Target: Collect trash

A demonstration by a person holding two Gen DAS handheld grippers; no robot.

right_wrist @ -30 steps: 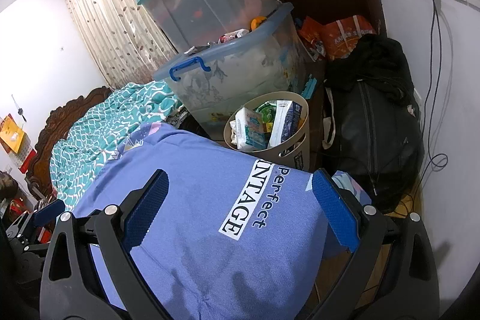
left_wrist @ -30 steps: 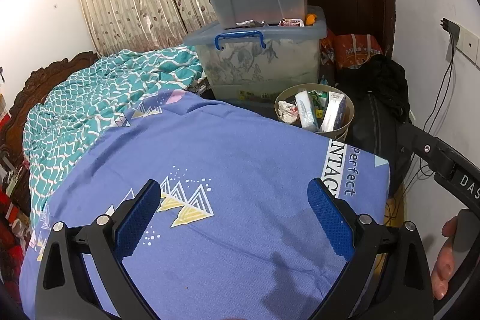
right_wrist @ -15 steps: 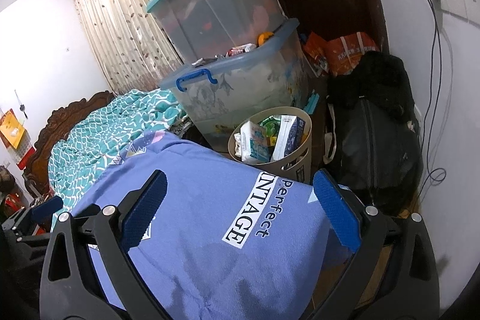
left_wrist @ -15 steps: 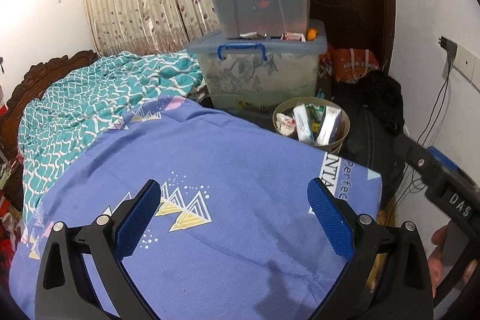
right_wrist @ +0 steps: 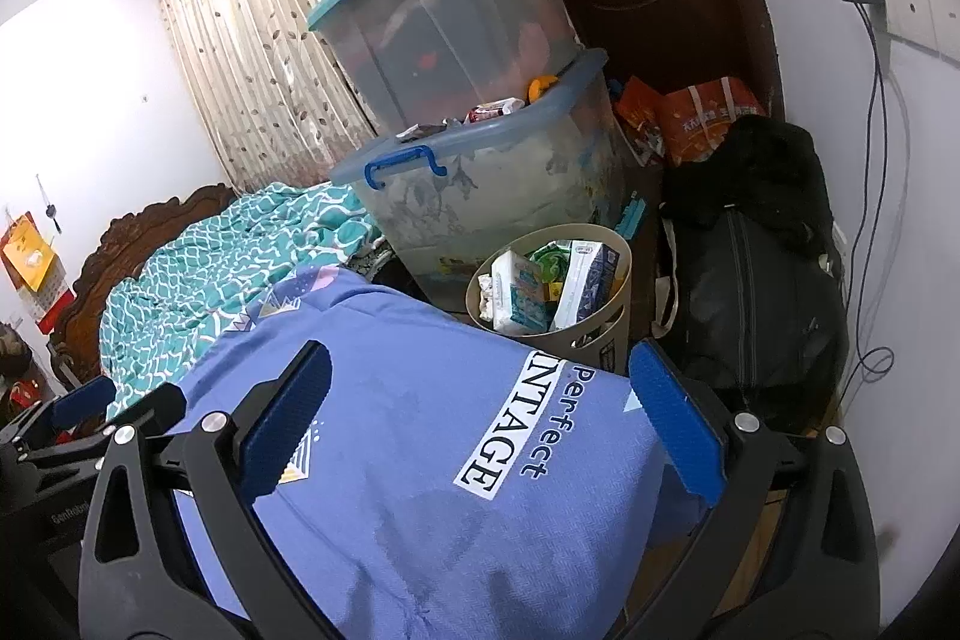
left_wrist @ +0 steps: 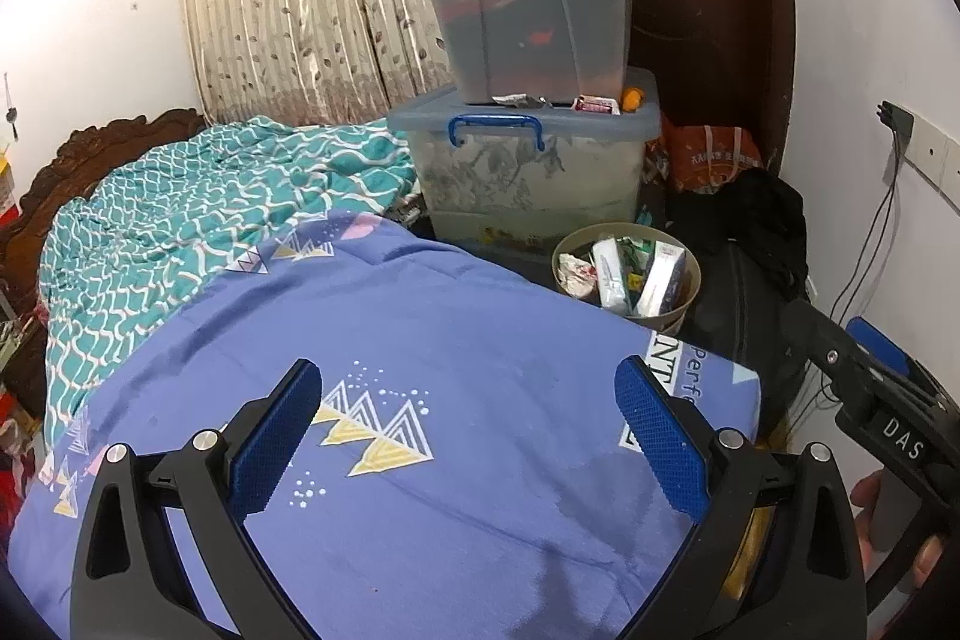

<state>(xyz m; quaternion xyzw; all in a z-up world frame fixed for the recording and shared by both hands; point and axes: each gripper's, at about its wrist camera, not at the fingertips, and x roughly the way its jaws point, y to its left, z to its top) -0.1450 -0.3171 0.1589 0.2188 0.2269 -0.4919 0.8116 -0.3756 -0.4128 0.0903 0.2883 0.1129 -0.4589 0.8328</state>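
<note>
Left gripper (left_wrist: 468,436): jaws spread wide, nothing between them; blue pads face each other above a blue bedsheet (left_wrist: 480,340) printed with yellow-and-white triangles. Right gripper (right_wrist: 480,424): jaws likewise spread wide and empty, hovering over the same sheet where the white "Perfect VINTAGE" lettering runs between the two pads. Trash sits in a beige wastebasket (right_wrist: 624,274), which lies ahead of the right jaws, just past the sheet's far edge and slightly toward the right pad; from the left wrist view the wastebasket (left_wrist: 690,274) is ahead and beyond the right-hand pad. Contents visible: a blue-and-white carton (right_wrist: 591,289) standing on end, a white tissue pack (right_wrist: 516,289), green wrapper, crumpled paper. Directly behind the basket: stacked clear storage bins (right_wrist: 480,172), the lowest with a blue handle; small wrappers and an orange object rest on its lid. Right of the basket: black bag (right_wrist: 756,292), with an orange bag behind it. Teal patterned blanket (left_wrist: 198,214) lies ahead-left of the left jaws. In the left wrist view, the right gripper's body and part of a hand (left_wrist: 870,520) appear at the far right edge.
</note>
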